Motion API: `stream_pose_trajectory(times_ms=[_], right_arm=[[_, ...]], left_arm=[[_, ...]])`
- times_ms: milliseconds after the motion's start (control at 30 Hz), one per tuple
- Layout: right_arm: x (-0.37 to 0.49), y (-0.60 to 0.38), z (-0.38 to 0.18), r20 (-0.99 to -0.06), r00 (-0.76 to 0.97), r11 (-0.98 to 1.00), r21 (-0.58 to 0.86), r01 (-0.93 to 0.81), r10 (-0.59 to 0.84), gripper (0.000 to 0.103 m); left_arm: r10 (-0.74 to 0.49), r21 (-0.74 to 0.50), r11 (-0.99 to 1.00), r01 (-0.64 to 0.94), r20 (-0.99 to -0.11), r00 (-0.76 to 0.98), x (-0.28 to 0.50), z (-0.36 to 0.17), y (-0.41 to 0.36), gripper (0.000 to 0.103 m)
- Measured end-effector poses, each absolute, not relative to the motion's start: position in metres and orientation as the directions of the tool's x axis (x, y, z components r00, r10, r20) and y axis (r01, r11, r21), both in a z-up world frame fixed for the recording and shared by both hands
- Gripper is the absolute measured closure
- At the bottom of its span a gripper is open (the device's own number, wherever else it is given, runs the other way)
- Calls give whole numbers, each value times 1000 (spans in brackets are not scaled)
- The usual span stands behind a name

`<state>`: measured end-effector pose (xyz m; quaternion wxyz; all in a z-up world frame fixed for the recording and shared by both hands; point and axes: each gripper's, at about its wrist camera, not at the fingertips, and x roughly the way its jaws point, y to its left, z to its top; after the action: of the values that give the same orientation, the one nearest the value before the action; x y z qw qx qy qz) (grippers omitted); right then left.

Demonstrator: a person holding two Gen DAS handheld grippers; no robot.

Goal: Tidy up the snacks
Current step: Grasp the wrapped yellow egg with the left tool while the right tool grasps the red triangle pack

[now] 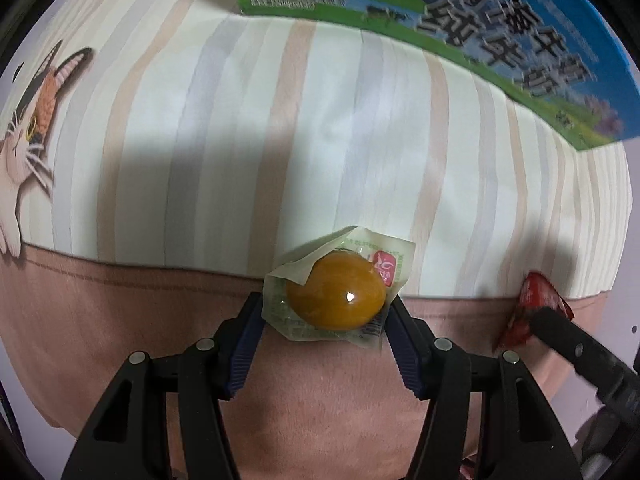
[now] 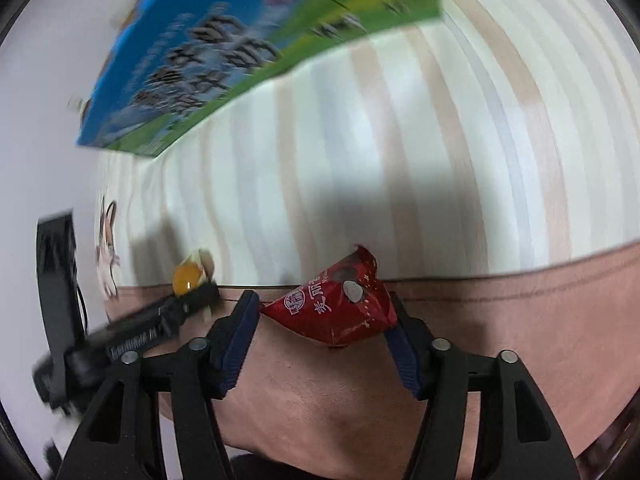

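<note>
Striped cloth (image 1: 320, 128) in cream, peach and grey covers the surface, with a plain dusty-pink band (image 1: 120, 320) along its near edge and a printed cat (image 1: 28, 136) at the far left. On it the left gripper (image 1: 324, 312) pinches a clear plastic packet holding a round amber-yellow snack (image 1: 336, 292), one pad on each side of the wrapper. Just to its right, the right gripper (image 2: 324, 316) pinches a crinkled red foil snack packet (image 2: 332, 312) with white lettering, its blue pads pressed against both ends. Both packets sit at the seam where the stripes meet the pink band. Beyond them, across open cloth, stands a blue and green printed carton (image 1: 480, 32) with a meadow scene and bold dark characters. Nothing lies between the packets and the carton. A white wall (image 2: 40, 120) shows to the left of the cloth.
</note>
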<state>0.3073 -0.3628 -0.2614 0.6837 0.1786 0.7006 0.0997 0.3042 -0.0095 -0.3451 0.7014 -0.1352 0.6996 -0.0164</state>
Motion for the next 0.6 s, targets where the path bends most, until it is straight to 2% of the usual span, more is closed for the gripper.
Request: stream_pose_trajectory(times_ms=[67,333,467,533,600], right_arm=[[306,-368,-271,-916,-8,903,394,172,402,27],[310,-370,-279,-906,8,879,413,239,423,24],[314,-367,-280,-915,15,888,394,239,402,24],[313,-366,-281,-923,20,898,378,225,383,26],[311,-354,-282,-935,25,915,351,199,353,33]], left_arm=[[-209,-209,966,-154,-978,15,304,-348,-12,44],[-202,-198,969,-149,-979,-11,317,-366,-19,36],[-185,-181,972,-147,-983,-7,324,-374,-21,35],[-178,-177,973,-148,-984,1,327,-375,-19,35],[-172,-171,974,-147,-985,7,325,-374,-20,36]])
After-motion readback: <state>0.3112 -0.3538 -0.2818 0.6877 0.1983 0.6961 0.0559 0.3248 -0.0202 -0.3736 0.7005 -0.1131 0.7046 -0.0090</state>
